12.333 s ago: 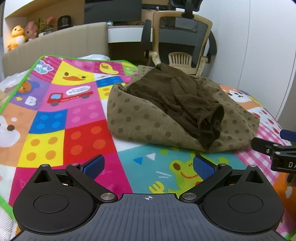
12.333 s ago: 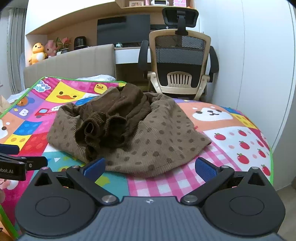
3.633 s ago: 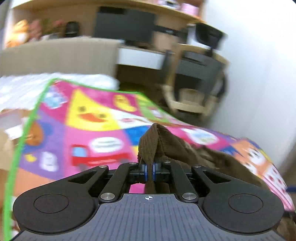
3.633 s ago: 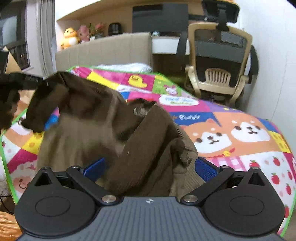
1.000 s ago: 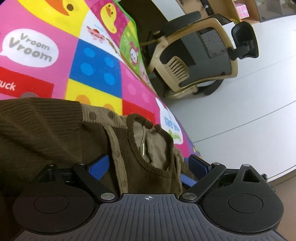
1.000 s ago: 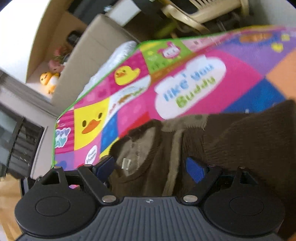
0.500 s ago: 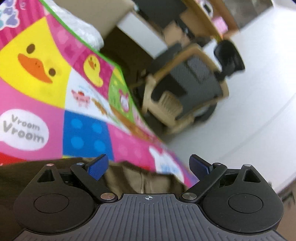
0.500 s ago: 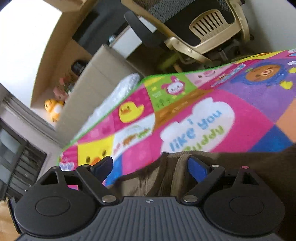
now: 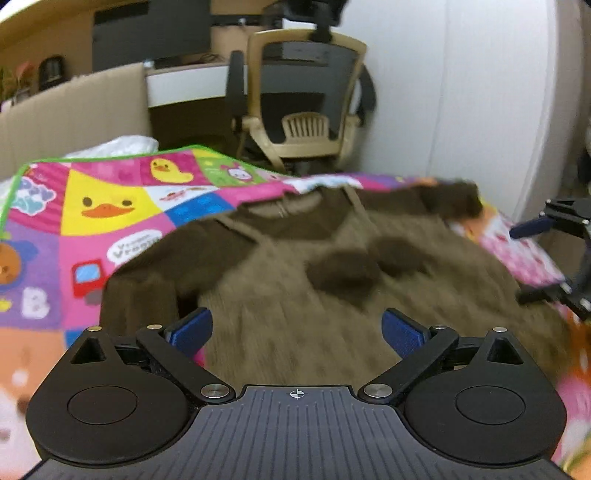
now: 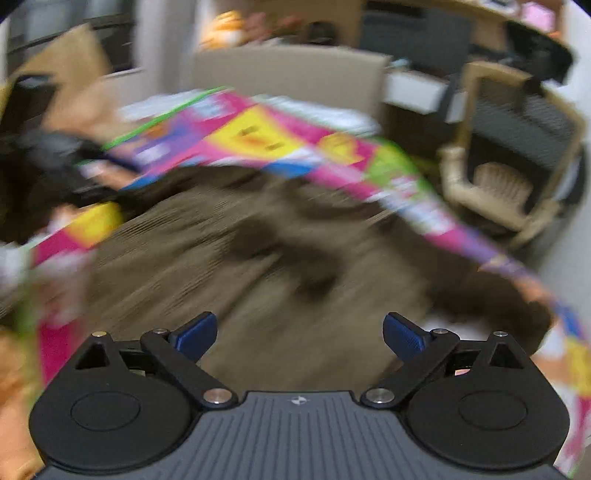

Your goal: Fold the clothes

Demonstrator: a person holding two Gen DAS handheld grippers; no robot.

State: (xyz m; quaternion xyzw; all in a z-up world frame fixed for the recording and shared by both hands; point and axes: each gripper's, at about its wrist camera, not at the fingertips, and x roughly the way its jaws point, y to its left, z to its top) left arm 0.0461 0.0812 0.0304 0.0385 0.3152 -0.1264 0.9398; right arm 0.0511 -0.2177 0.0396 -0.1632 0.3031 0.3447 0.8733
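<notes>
Brown ribbed knit sweater (image 9: 332, 295), dark collar and sleeves, lay spread flat on colourful cartoon play mat (image 9: 92, 221); crumpled heap earlier. Left gripper (image 9: 295, 328) and right gripper (image 10: 299, 332): jaws just opening, spread wide, nothing between, angled down over sweater. Office chair (image 9: 303, 99) behind.

Beige-framed mesh office chair (image 9: 306, 107) at far edge of colourful cartoon play mat (image 9: 92, 206); white desk (image 9: 184, 83) with dark monitor (image 9: 151, 33) behind, white wall (image 9: 461, 92) right.

Brown sweater (image 9: 317, 295) spread flat on cartoon playmat (image 9: 110, 206).
</notes>
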